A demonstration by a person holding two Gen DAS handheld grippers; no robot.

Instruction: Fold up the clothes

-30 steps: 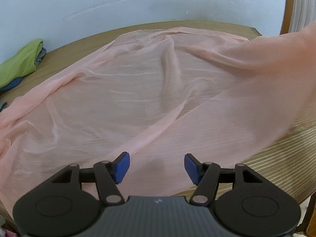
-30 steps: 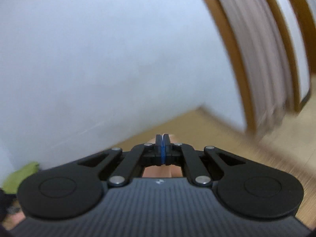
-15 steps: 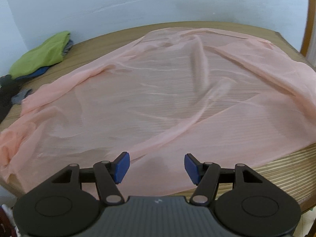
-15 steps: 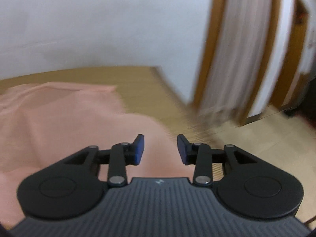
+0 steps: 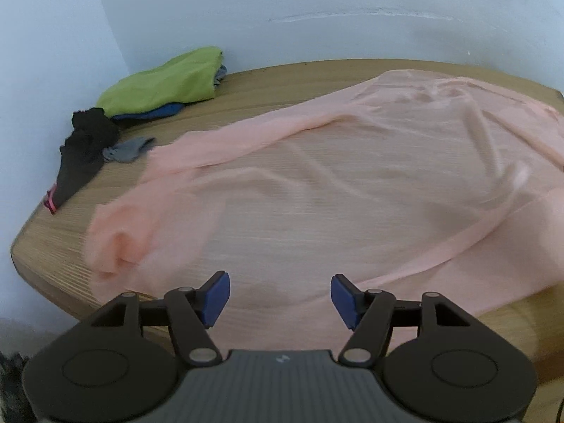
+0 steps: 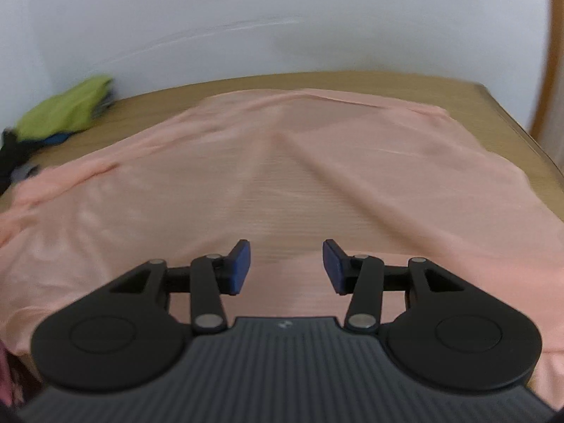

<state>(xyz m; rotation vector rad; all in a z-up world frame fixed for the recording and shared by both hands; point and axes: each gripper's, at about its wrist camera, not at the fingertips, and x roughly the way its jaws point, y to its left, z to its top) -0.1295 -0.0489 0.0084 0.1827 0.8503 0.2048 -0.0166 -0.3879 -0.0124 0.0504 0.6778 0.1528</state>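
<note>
Left wrist: wooden table, pale wall

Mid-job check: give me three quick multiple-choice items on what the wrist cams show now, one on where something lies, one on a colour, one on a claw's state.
1. Where does the folded green garment lie?
A. far left corner of the table, by the wall
B. on top of the pink cloth
C. on the floor

2. What colour is the big sheer cloth spread over the table?
A. white
B. pale pink
C. blue

3. How is the right claw?
A. shut on the cloth
B. shut, empty
C. open, empty

Answers:
1 A, it sits beside the wall, clear of the cloth.
2 B, peach-pink in both views.
3 C, its blue pads stand apart, nothing pinched; its jaws have just been opening.
</note>
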